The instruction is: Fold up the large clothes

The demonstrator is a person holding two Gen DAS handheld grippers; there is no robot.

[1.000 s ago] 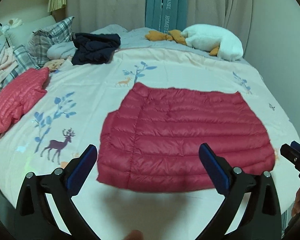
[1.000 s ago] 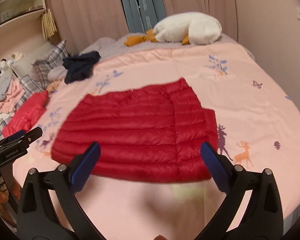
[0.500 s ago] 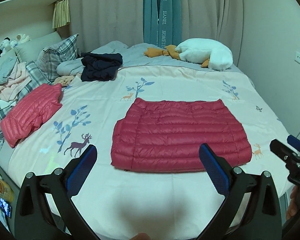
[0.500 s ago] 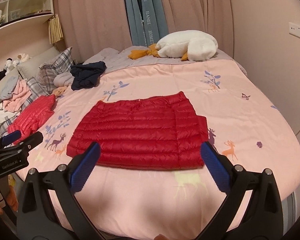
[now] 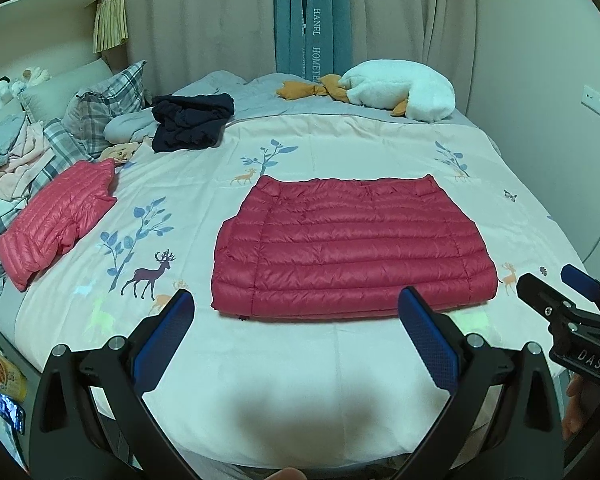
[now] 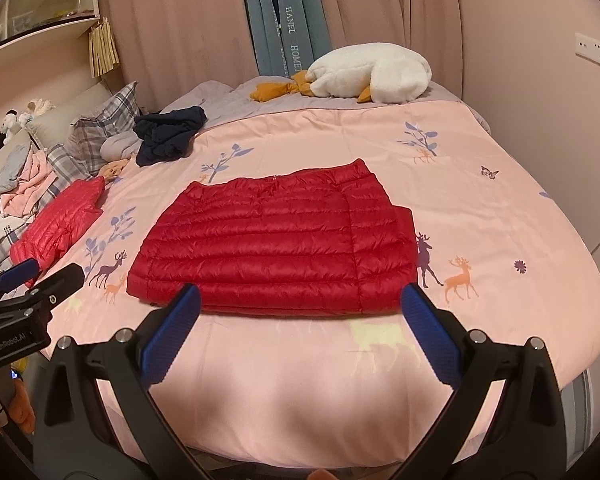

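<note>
The red jacket point(image 5: 352, 248) lies folded into a flat rectangle on the bed point(image 5: 300, 380), straight ahead of both grippers and beyond their fingertips. The left gripper point(image 5: 296, 334) has its fingers point(image 5: 162, 340) spread wide, holding nothing, and hangs over the near edge of the bed; the jacket's near hem sits just past the tips, not touched. The right gripper point(image 6: 300, 332) is likewise spread and empty, its fingers point(image 6: 430, 336) framing the jacket's near hem from the same side. Each gripper shows at the edge of the other's view: the right one to the right of the left fingers, the left one to the left of the right fingers.

Bare sheet, printed with deer and plants, lies between the fingers and the jacket; nothing stands in the way. Left of the left fingers and farther off, a pink jacket point(image 5: 56, 224) lies near the bed's edge. Beyond it are plaid pillows point(image 5: 100, 108) and a dark garment point(image 5: 192, 126) in a heap. Far ahead, past the red jacket, a white plush point(image 5: 400, 90) with orange parts rests by the curtains point(image 5: 312, 20). A wall socket point(image 6: 596, 50) shows to the right of the right fingers.
</note>
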